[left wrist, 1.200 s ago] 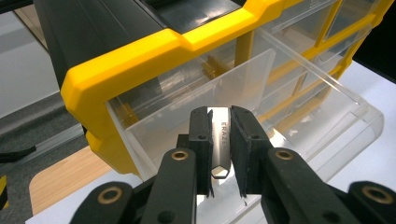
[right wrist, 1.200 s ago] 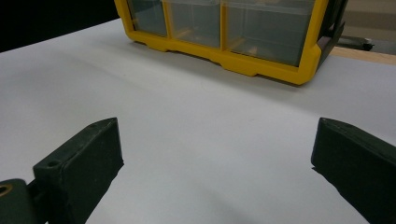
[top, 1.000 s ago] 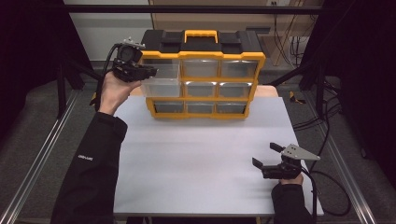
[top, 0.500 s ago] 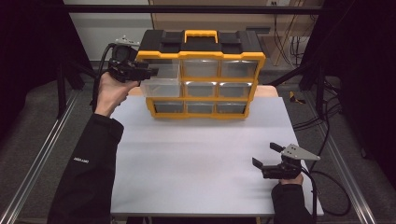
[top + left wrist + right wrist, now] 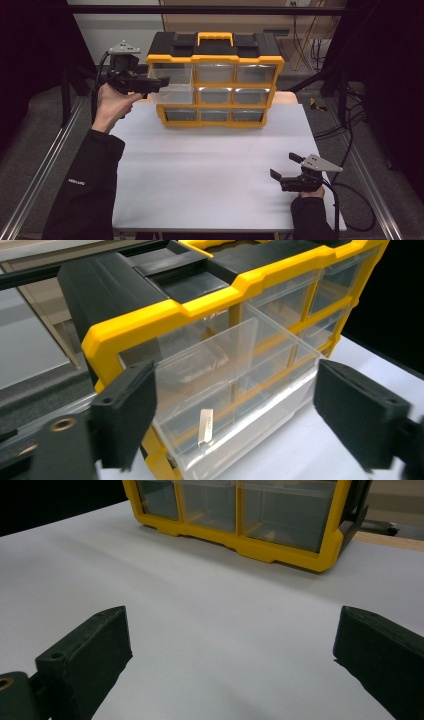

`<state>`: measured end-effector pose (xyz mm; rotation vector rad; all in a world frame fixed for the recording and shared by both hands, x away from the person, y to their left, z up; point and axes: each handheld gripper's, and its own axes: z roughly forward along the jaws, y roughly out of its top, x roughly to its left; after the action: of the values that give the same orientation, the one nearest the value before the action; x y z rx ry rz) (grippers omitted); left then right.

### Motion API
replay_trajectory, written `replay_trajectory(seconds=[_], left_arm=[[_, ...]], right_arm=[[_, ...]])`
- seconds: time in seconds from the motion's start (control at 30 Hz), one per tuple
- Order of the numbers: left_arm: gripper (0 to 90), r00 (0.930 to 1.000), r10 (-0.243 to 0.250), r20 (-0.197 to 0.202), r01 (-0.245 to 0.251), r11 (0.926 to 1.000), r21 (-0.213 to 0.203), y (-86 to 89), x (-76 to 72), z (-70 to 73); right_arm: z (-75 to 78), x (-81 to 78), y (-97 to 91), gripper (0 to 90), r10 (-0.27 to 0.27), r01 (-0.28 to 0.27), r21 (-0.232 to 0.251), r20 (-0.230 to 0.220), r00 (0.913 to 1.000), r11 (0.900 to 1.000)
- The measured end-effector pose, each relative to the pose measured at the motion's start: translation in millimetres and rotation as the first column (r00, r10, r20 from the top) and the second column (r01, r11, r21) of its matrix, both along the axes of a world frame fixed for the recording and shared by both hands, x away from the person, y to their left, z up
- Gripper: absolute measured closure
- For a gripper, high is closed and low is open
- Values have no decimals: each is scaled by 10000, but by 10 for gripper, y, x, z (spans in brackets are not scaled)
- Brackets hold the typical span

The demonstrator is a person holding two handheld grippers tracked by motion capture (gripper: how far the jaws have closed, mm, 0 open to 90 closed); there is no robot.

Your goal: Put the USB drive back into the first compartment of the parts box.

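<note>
The clear drawer (image 5: 235,405) stands pulled partway out of the top-left slot of the yellow organiser (image 5: 215,80) at the far side of the counter (image 5: 210,170), its long axis running out toward the person. The left gripper (image 5: 156,85) is the nearer one, at the drawer's front left corner, and its jaws have just been opening; they now stand wide, with the drawer front between them but not pressed. The right gripper (image 5: 284,170) rests well apart at the near right of the counter, jaws open and empty.
</note>
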<state>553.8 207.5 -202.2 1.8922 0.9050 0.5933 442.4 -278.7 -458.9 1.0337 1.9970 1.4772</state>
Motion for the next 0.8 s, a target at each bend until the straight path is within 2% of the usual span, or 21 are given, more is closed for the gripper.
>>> replay_trajectory(seconds=[0.07,0.13,0.27,0.8], left_arm=[[91,10000,69,48,-69,10000,12,10,-25,-16],[74,9999,-7,128,9,9999,-112,25,-55,-32],[41,9995,-125,279,126,9999,-42,36,-114,-69],[29,9959,-680,593,680,9977,14,46,-358,-196]], right_arm=[[0,0,0,22,8,-8,11,-20,10000,10000],[-1,0,2,22,6,-6,15,-27,10000,10000],[-4,3,3,22,18,-18,0,-22,10000,10000],[-3,3,7,22,37,-37,-2,-9,10000,10000]])
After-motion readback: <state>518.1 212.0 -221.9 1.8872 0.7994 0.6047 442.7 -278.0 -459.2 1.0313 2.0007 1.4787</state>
